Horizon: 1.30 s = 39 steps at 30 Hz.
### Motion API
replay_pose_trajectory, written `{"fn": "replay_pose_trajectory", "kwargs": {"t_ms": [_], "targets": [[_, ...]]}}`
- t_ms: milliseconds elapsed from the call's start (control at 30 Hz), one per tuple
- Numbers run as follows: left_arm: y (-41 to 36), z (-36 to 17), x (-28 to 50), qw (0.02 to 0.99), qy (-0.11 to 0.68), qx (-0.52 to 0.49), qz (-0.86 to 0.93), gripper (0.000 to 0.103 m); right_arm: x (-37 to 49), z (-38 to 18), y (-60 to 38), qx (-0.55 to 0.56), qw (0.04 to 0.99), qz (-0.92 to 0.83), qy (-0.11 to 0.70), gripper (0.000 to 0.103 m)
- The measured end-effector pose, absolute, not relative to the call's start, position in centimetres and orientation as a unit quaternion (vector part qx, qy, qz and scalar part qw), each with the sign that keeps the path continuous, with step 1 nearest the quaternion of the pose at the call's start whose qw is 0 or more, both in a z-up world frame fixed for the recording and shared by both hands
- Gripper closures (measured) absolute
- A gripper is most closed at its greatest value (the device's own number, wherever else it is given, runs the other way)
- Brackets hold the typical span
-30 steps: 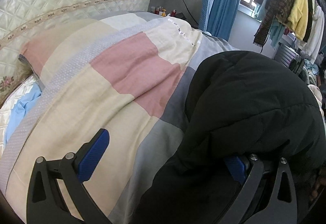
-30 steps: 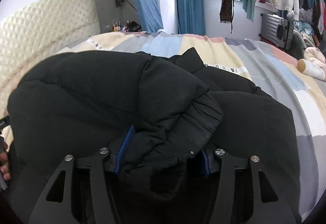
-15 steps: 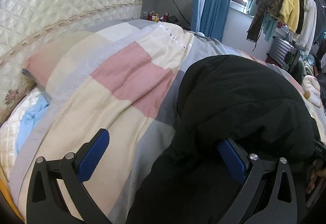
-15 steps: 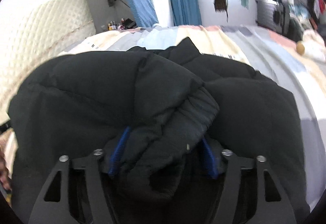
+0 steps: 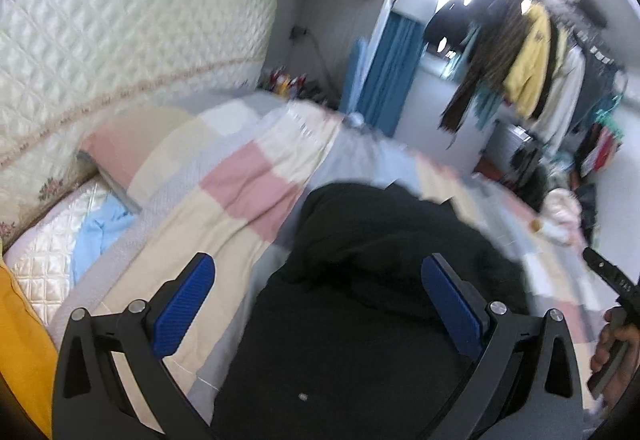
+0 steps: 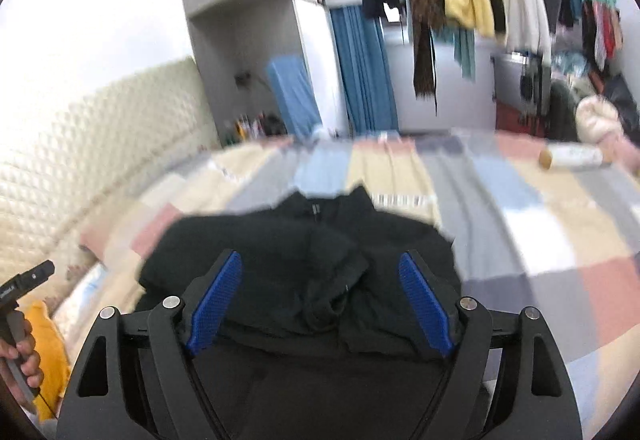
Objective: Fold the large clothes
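with the black jacket [image 6: 304,280] lying folded on the patchwork bedspread [image 6: 540,224], the right claw [image 6: 320,304], its jaws just opened, and the left claw [image 5: 316,304] both gape empty, best lifted clear without snagging the fold.

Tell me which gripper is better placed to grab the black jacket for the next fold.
Probably right: the right gripper is open and centred over the black jacket, while the left gripper straddles its edge, half over the quilt.
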State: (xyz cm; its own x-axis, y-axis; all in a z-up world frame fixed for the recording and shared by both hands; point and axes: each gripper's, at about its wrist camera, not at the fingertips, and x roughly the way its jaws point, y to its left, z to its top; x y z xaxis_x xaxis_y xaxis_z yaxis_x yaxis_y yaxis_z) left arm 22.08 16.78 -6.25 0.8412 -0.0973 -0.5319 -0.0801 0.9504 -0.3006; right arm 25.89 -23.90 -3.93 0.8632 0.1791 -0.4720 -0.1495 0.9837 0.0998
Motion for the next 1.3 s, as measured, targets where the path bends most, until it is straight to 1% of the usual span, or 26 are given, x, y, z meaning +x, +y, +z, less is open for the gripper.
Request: {"fn": "replay_pose_trajectory", "kwargs": {"t_ms": [133, 333, 500, 700, 767, 867, 967, 1033, 1200, 1300], "targets": [[16.3, 0.4, 17.5, 0.958, 0.243, -0.150, -0.019, 0.000, 21.2, 1.6, -23.9, 0.022, 0.973, 0.091, 0.209, 0.023], [13.5, 6.2, 10.6, 0.969, 0.219, -0.105, -0.033, 0.000, 14.5, 6.9, -25.6, 0.031, 0.980, 0.094, 0.170, 0.021], [12.4, 8.3, 6.6, 0.973, 0.206, -0.092, -0.047, 0.000, 9.7, 9.3, -27.7, 0.030, 0.982, 0.090, 0.161, 0.021], [14.4, 9.8, 4.2, 0.965, 0.234, -0.100, -0.059, 0.000, 5.9, 10.6, -31.6, 0.037, 0.980, 0.092, 0.170, 0.020], [16.2, 9.7, 3.9, 0.962, 0.248, -0.106, -0.050, 0.000, 4.9, 9.8, -33.2, 0.049, 0.977, 0.094, 0.185, 0.020], [18.5, 8.5, 3.6, 0.955, 0.273, -0.108, -0.043, 0.000, 4.0, 6.9, -35.5, 0.073, 0.968, 0.096, 0.221, 0.020], [20.8, 5.9, 3.8, 0.944, 0.304, -0.121, -0.041, 0.000, 3.9, 2.7, -37.6, 0.107, 0.952, 0.104, 0.266, 0.020], [22.1, 4.1, 4.0, 0.938, 0.315, -0.138, -0.047, 0.000, 3.7, 0.5, -38.1, 0.111, 0.946, 0.103, 0.286, 0.020], [23.4, -2.6, 6.6, 0.914, 0.355, -0.176, -0.084, 0.000, 4.0, -5.3, -40.0, 0.145, 0.928, 0.114, 0.325, 0.020], [23.1, -7.4, 8.4, 0.893, 0.386, -0.198, -0.116, 0.000, 5.7, -10.2, -41.0, 0.184, 0.900, 0.130, 0.374, 0.020]]}}
